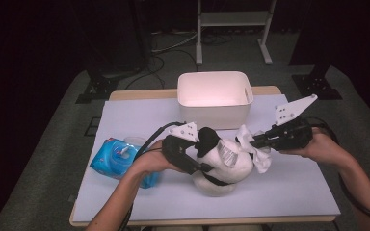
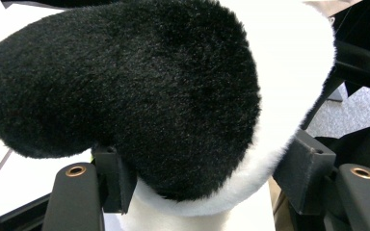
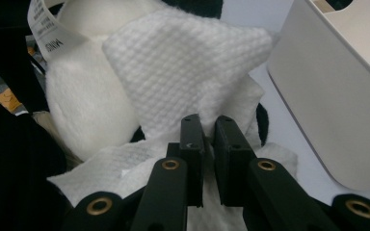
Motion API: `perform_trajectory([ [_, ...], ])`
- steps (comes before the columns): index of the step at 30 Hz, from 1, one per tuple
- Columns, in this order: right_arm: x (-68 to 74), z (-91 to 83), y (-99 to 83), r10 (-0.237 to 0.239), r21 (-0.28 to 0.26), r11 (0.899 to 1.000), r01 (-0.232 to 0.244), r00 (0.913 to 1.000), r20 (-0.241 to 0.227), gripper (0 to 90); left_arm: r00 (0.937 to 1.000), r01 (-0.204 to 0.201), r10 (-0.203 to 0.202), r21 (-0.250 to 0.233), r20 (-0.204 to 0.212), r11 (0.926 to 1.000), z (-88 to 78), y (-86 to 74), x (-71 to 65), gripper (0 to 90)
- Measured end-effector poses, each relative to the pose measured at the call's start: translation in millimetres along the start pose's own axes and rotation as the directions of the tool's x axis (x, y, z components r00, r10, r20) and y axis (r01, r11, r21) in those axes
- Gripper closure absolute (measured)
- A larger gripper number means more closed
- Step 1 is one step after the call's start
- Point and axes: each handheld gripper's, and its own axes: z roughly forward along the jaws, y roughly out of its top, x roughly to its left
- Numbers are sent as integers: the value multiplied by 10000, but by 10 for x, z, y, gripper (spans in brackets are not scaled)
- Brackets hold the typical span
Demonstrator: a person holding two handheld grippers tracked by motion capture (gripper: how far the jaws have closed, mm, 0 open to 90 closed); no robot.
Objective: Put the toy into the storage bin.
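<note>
The black-and-white plush toy (image 1: pixel 221 163) lies at the centre of the high view, on the pale lilac table mat (image 1: pixel 289 192), just below the white rectangular plastic bin (image 1: pixel 215 96).

The left gripper (image 1: pixel 203 159) is clamped on the toy with its jaws part open. The left gripper view gives the detail: a black furry limb (image 2: pixel 125 86) with white plush beneath it sits between the two pads, both pressed into the fur.

The right gripper (image 1: pixel 256 141) has its jaws nearly closed on a white textured wipe (image 1: pixel 255 149), which rests against the toy's right side. The right gripper view shows the wipe (image 3: pixel 188 72) pinched, a printed fabric label (image 3: pixel 48 29) at upper left, and the bin wall (image 3: pixel 337 96) close at right.

A blue wipes packet (image 1: pixel 118 161) lies at centre left, beside the left forearm. Open mat remains at lower right and upper left; the bin blocks the top centre.
</note>
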Motion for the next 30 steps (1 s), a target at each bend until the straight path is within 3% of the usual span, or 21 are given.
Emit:
perform_trajectory([
  [4, 28, -7, 80, -125, -255, 9996, 118, 9996, -264, 820, 9998, -144, 144, 63, -102, 9999, 40, 94, -18, 333],
  [8, 162, 54, 233, -765, -176, 9970, 760, 9965, -323, 821, 9991, -398, 405, 475, -130, 9981, 71, 189, -34, 337],
  [16, 149, 44, 133, -547, -173, 9984, 539, 9972, -504, 820, 9991, -185, 201, 439, -373, 9989, -34, 156, -8, 337],
  [21, 157, 75, 173, -565, -337, 9980, 542, 9959, -710, 821, 9985, -494, 509, 749, -176, 9960, 73, 222, -49, 336],
  [27, 148, 53, 260, -632, -510, 9969, 599, 9959, -643, 820, 9973, -732, 736, 891, -14, 9933, 237, 334, -72, 336],
  [30, 154, 42, 256, -654, -409, 9972, 632, 9963, -556, 821, 9979, -629, 642, 946, -105, 9935, 257, 373, -69, 337],
])
